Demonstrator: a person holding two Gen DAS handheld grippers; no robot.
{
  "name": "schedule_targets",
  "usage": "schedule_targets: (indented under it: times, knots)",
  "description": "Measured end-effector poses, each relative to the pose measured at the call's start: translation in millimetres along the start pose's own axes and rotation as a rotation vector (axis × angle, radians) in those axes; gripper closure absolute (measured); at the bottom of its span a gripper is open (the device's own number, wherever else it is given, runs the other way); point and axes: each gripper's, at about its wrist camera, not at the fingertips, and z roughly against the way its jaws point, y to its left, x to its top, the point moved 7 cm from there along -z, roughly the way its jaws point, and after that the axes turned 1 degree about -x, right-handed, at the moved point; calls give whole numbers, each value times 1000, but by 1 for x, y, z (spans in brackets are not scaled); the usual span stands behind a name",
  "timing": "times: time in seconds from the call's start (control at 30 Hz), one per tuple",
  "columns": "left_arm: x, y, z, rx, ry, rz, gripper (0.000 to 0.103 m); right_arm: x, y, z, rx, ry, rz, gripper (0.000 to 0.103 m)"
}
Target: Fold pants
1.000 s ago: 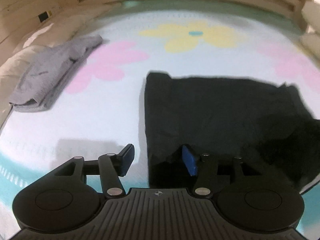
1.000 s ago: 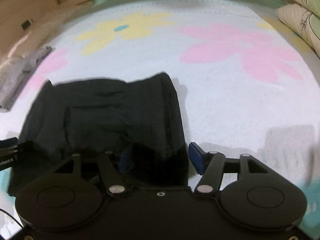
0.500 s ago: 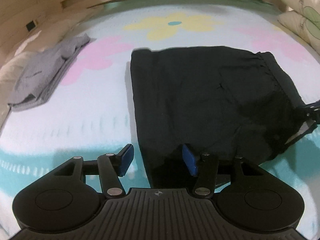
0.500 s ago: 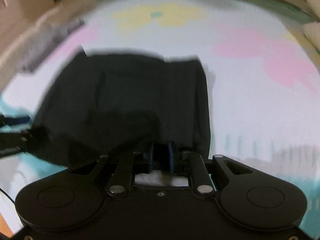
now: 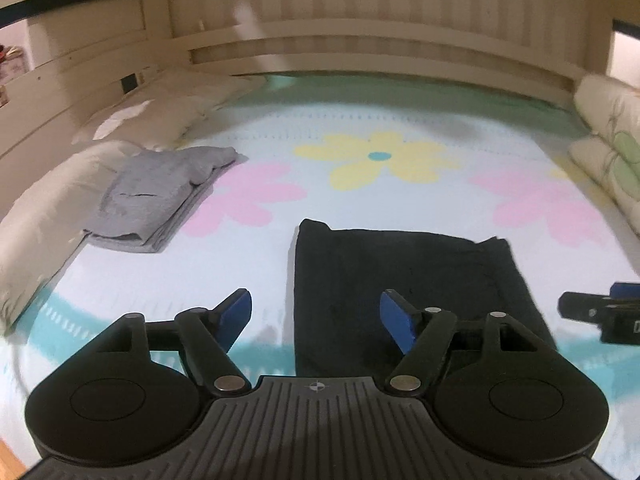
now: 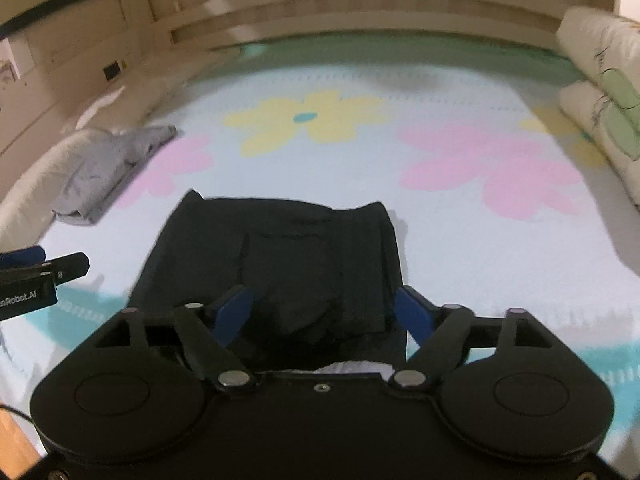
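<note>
Black pants (image 5: 404, 280) lie folded on the bedspread (image 5: 380, 200); left gripper (image 5: 316, 316) and right gripper (image 6: 324, 312) hover wide open, empty. Fold apparently complete; next, withdrawal.

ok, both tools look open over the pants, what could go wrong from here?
1. The folded black pants show a bunched lump near the right tool; pinching there may drag only one layer and undo the fold.
2. The left tool straddles the pants' left edge; closing could catch the flowered bedspread too.
</note>
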Motion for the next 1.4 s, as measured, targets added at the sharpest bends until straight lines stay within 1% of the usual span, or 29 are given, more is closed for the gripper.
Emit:
schedule_targets:
  times: [0.1, 0.2, 0.23, 0.37, 0.47, 0.53, 0.57, 0.7, 0.8, 0.9, 1.1, 1.2, 1.4]
  knots:
    - [-5, -6, 18, 45, -22, -19, 29, -5, 2, 19, -17, -13, -22, 10]
    - [-11, -12, 31, 35, -46, -5, 27, -10, 6, 25, -35, -12, -23, 7]
    - [-13, -13, 34, 25, -43, -3, 27, -11, 8, 29, -39, -15, -21, 5]
    - [-22, -23, 38, -5, -9, -34, 27, -20, 18, 41, -46, -21, 16, 4]
    - [-27, -25, 39, 8, -5, -34, 27, -27, 23, 47, -40, -45, 45, 4]
    - [-29, -24, 38, 21, 6, -33, 27, -31, 22, 49, -71, -48, 43, 4]
    - [-30, -23, 37, 24, 13, -24, 27, -31, 22, 48, -85, -43, 39, 4]
    - [-35, -20, 35, 17, 32, -4, 27, -33, 21, 51, -87, -46, 44, 3]
    - [-40, -17, 31, 52, 33, -26, 27, -39, 17, 46, -87, -11, 13, 3]
    - [-43, -14, 27, 51, 45, -18, 27, -44, 14, 38, -97, 21, 9, 3]
    - [-43, -13, 25, 40, 59, 2, 27, -41, 12, 39, -102, 9, -12, 3]
    - [-46, -16, 24, 25, 70, -4, 27, -40, 12, 40, -97, 4, -23, 3]
    - [-48, -20, 25, 25, 70, -19, 27, -42, 12, 40, -93, 17, -14, 2]
